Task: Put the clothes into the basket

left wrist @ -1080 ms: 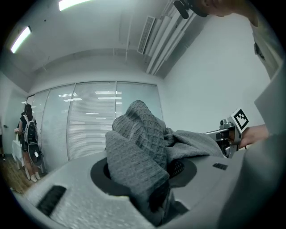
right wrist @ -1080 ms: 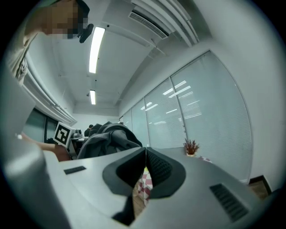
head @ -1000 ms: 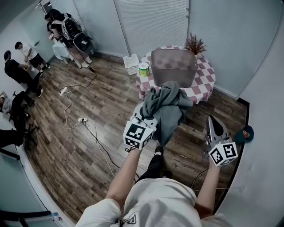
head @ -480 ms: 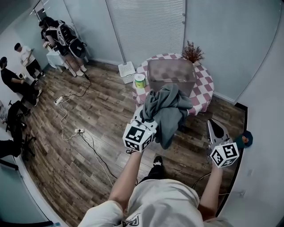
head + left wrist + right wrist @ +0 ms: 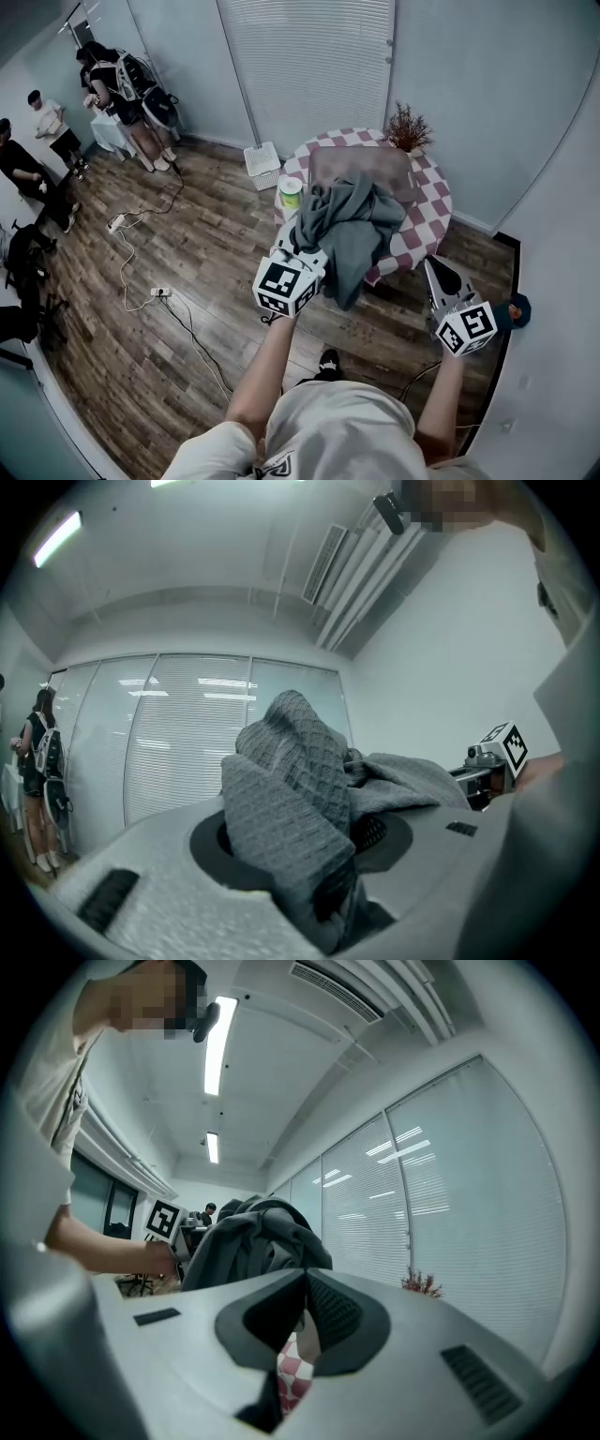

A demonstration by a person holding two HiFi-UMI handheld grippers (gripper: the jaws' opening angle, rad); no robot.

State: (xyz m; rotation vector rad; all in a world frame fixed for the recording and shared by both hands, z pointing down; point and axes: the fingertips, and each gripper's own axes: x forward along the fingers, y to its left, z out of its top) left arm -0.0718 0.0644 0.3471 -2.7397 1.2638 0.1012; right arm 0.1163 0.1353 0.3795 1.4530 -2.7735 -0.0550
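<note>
– Between the jaws of the left tool (image 5: 309, 829): a bunch of grey waffle-knit garment (image 5: 286, 761), pads clamped on it. The rest of the fabric drapes off the tool and hangs down.
– Right side?
– Right tool (image 5: 303, 1279) has its jaws together at the tips, nothing in them. It sits to the right of the garment, well apart from it.
– Where's the garment relative to the basket?
– Up in the air at the near-left edge of the round worktop (image 5: 429, 178). In the head view it overlaps the near side of the basket (image 5: 361, 161); can't tell if they touch. It's not inside.
– Basket position?
– Middle of the worktop, on the checked cloth (image 5: 414, 242). Boxy, grey-brown, outline soft in the head view.
– Anything else up there?
– Green-and-white tub (image 5: 290, 191) at the left edge. Dried plant (image 5: 410, 127) at the far edge, just beyond the basket's far-right corner.
– Floor?
– Wood floor (image 5: 169, 356). White crate (image 5: 262, 165) on it, just off the worktop's far-left edge. Cables (image 5: 131, 220) trail across the left part. People (image 5: 120, 86) stand at the far left by the wall.
</note>
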